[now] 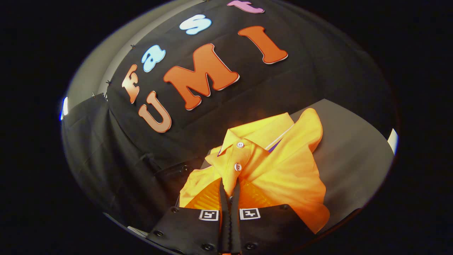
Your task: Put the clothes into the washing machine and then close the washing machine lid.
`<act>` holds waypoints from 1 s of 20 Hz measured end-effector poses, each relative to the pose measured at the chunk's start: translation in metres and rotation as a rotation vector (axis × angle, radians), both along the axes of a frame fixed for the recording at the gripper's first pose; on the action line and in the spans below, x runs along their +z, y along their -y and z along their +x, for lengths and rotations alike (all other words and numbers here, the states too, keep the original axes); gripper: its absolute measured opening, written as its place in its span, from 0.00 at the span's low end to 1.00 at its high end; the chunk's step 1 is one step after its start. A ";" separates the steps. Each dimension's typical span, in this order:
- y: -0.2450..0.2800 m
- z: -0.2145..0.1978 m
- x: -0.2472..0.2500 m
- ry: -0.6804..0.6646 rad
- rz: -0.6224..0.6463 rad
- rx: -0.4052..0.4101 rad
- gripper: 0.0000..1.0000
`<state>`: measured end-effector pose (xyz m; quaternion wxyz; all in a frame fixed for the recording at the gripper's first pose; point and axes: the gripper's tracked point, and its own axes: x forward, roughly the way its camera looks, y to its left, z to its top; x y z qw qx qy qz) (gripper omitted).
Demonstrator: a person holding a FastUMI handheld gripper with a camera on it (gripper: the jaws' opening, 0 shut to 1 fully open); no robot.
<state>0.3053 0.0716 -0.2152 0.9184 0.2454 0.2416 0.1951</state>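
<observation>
One orange shirt [272,166] hangs bunched from the gripper [229,184], whose two black fingers [223,198] are pressed nearly together on a fold of the cloth just below the button placket. Two white buttons [240,145] show on the placket — one at the collar, one lower down, just ahead of the fingertips. The shirt's far side drapes over one grey surface [350,148] beyond the fingers, with the black booth wall behind.

Claw [229,184] pinched on orange shirt [276,166]; shirt heaped ahead; bare grey tabletop [354,148] beyond.
</observation>
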 end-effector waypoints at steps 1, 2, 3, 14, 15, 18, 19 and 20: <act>0.002 0.003 0.011 0.049 0.020 -0.012 0.08; 0.003 0.008 0.020 0.101 0.022 -0.011 0.08; 0.002 0.009 0.027 0.147 0.004 -0.009 0.08; -0.058 -0.024 0.110 0.386 -0.012 0.048 0.08; -0.070 -0.031 0.119 0.401 -0.018 0.044 0.08; -0.105 -0.044 0.140 0.435 -0.049 0.019 0.07; -0.118 -0.047 0.145 0.440 -0.064 0.017 0.08; -0.130 -0.048 0.149 0.450 -0.079 0.016 0.07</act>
